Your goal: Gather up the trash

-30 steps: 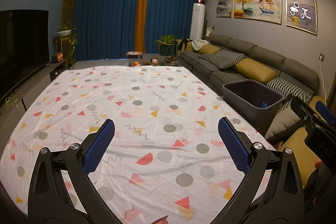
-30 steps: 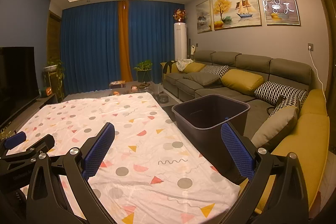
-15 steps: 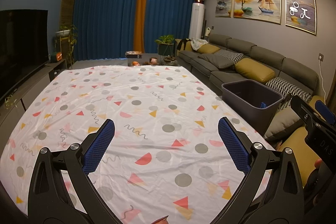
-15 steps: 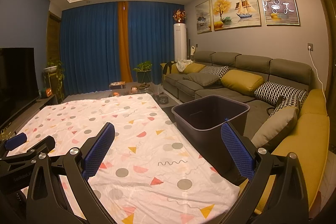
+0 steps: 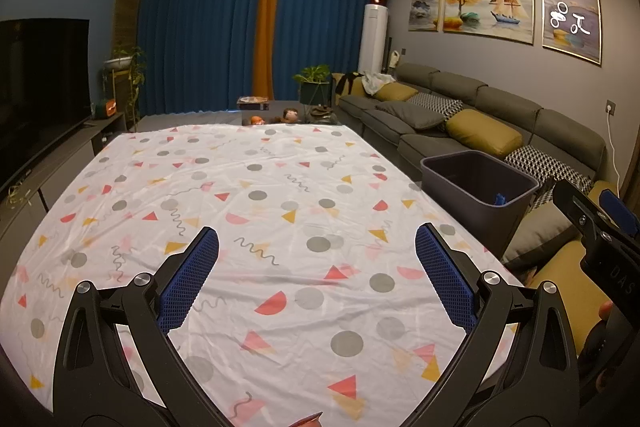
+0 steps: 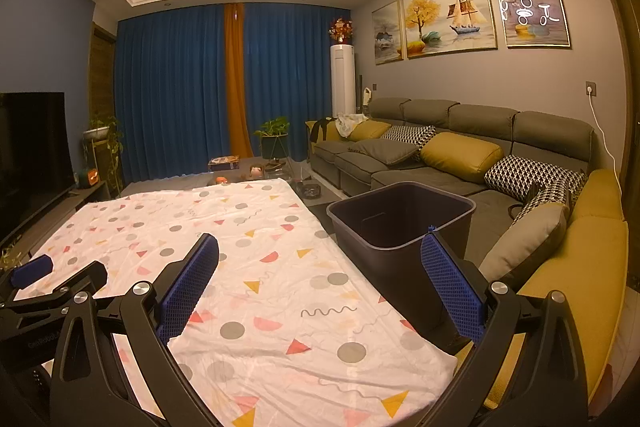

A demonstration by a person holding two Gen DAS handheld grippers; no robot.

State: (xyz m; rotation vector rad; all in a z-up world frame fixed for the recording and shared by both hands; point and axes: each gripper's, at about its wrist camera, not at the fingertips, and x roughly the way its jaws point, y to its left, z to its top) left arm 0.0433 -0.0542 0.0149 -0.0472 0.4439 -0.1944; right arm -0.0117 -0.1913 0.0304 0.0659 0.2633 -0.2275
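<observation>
- Left wrist view: the left gripper (image 5: 316, 275) hangs above the patterned tablecloth (image 5: 256, 211) with its blue pads wide apart and nothing between them. The dark bin (image 5: 478, 187) stands just beside the table's right edge, with a small blue scrap (image 5: 499, 198) inside it. A small reddish thing (image 5: 306, 420) peeks in at the bottom edge, too cropped to identify. No other trash shows on the cloth.
- Right wrist view: the right gripper (image 6: 318, 287) is likewise spread open and empty, over the table's near right corner (image 6: 440, 359), with the bin (image 6: 400, 227) straight ahead between cloth and sofa (image 6: 452, 147).
- Step in hand, as I judge it: between pieces, or near the end, since the cloth looks cleared. The next move calls for finding any remaining trash, perhaps that reddish thing, and closing on it.
- Against the earlier frames almost nothing differs: both grippers stay open and the views have shifted only slightly.
</observation>
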